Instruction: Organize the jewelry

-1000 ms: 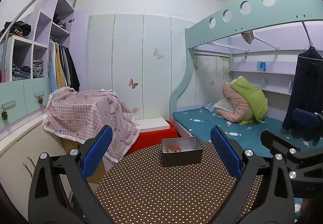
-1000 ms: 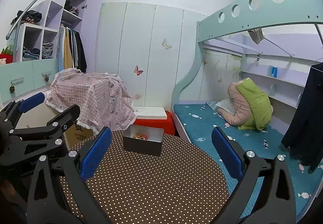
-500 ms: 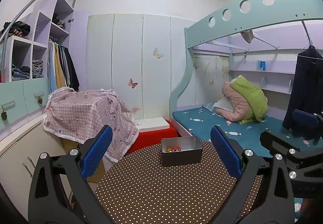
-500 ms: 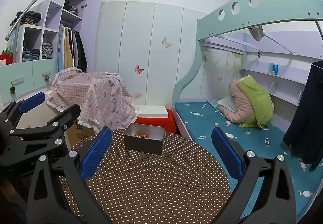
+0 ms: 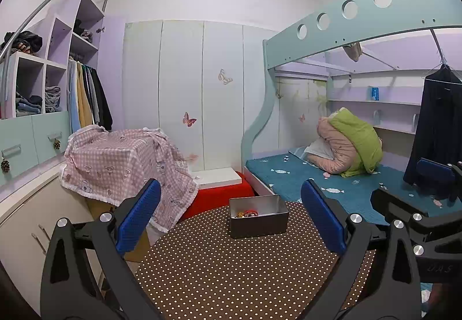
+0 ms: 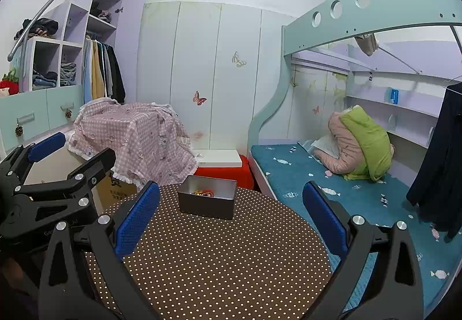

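Observation:
A grey metal tin [image 5: 258,219] stands at the far side of a round table with a brown dotted cloth [image 5: 231,271]. It holds a small heap of colourful jewelry [image 5: 247,213]. The tin [image 6: 207,200] and jewelry [image 6: 203,192] also show in the right wrist view. My left gripper [image 5: 231,219] is open and empty, held above the table short of the tin. My right gripper [image 6: 231,219] is open and empty, above the table [image 6: 219,256] to the right of the left one. The left gripper [image 6: 57,164] shows at the left edge of the right wrist view.
A pink checked cloth [image 5: 121,158] covers a box left of the table. A red box with a white lid [image 5: 222,187] stands behind the table. A bunk bed with a blue mattress [image 5: 332,190] runs along the right. A dark coat [image 5: 439,129] hangs at far right.
The right wrist view has shifted slightly, and the tin sits a little lower and closer in it. The left gripper has barely moved. Both grippers stay open.

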